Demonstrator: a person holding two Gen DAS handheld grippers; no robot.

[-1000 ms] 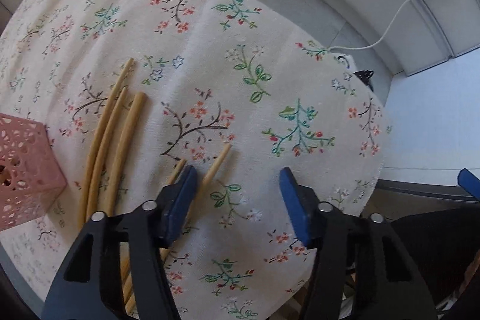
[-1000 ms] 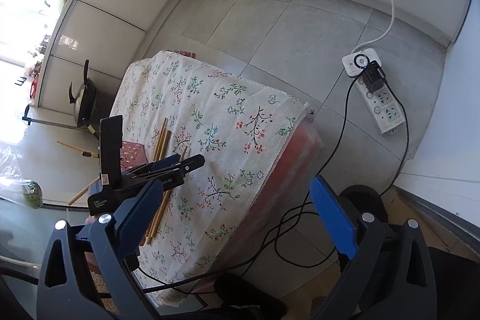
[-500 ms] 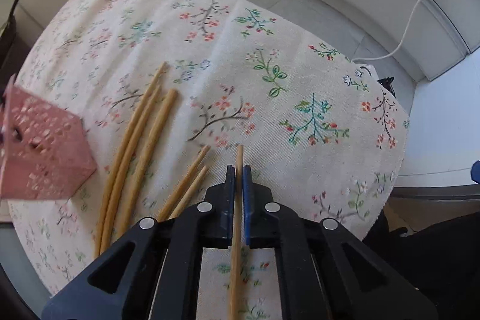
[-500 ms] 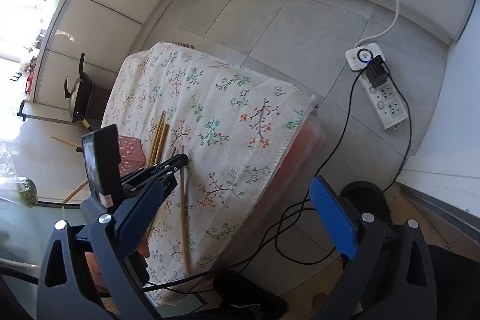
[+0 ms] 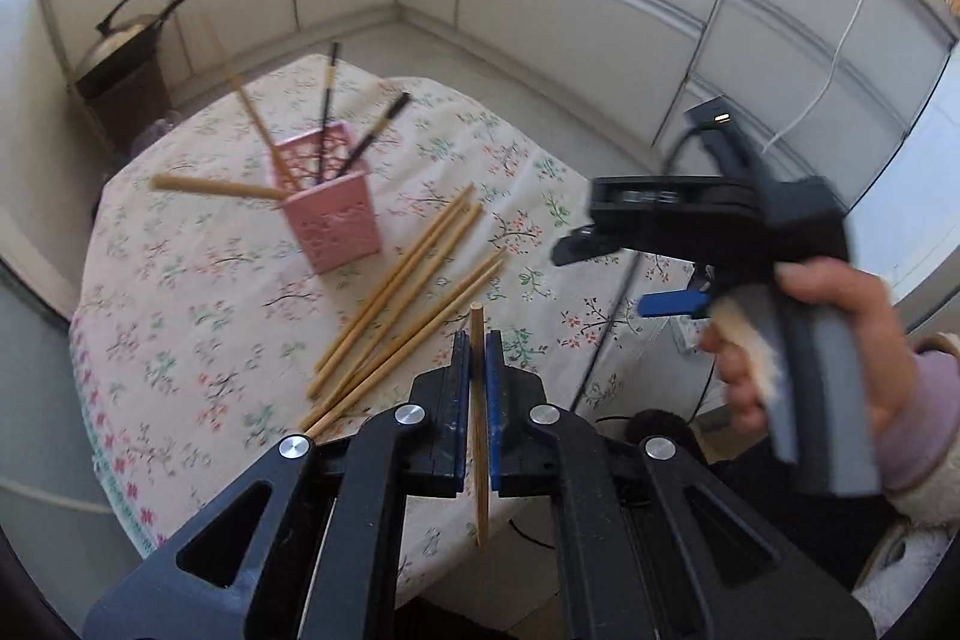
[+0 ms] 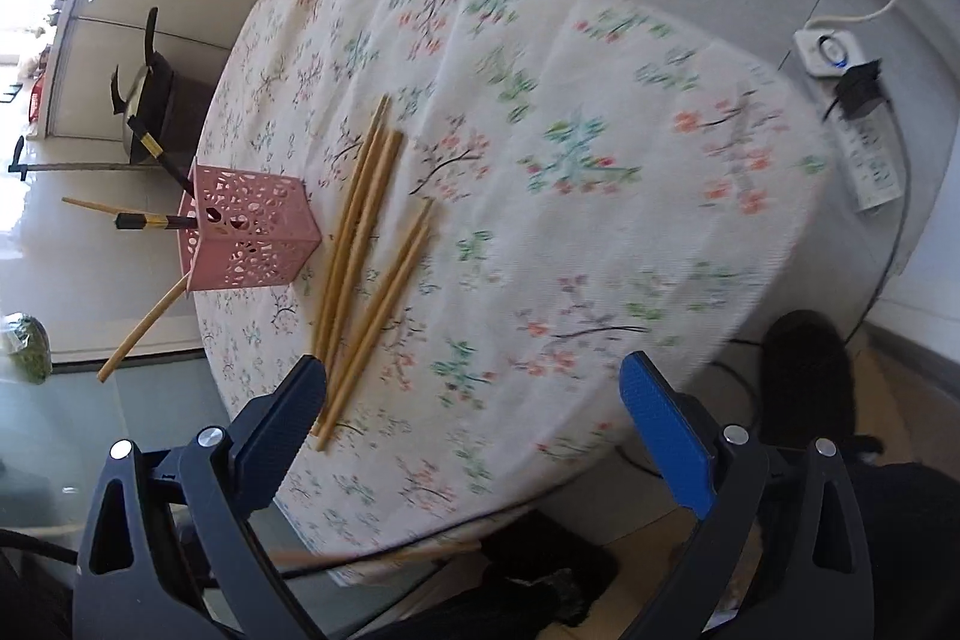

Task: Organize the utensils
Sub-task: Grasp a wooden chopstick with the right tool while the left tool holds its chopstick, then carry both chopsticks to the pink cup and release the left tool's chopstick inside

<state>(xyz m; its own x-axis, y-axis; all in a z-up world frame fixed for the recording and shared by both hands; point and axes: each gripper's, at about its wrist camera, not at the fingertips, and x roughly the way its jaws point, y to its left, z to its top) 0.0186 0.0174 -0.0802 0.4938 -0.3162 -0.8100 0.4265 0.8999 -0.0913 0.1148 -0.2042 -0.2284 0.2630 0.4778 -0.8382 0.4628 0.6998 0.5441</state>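
Left hand-held gripper (image 5: 478, 349) clenched on one bamboo chopstick (image 5: 478, 400); right hand-held gripper (image 6: 474, 400) spread wide, seemingly empty

Your left tool (image 5: 478, 358) is clamping one bamboo chopstick (image 5: 478, 418) above the floral tabletop (image 5: 198, 292). Five more chopsticks (image 5: 408, 298) are lying beside the pink holder (image 5: 333, 214), while your right hand (image 5: 822, 340) is gripping the other tool (image 5: 672, 305) nearby.
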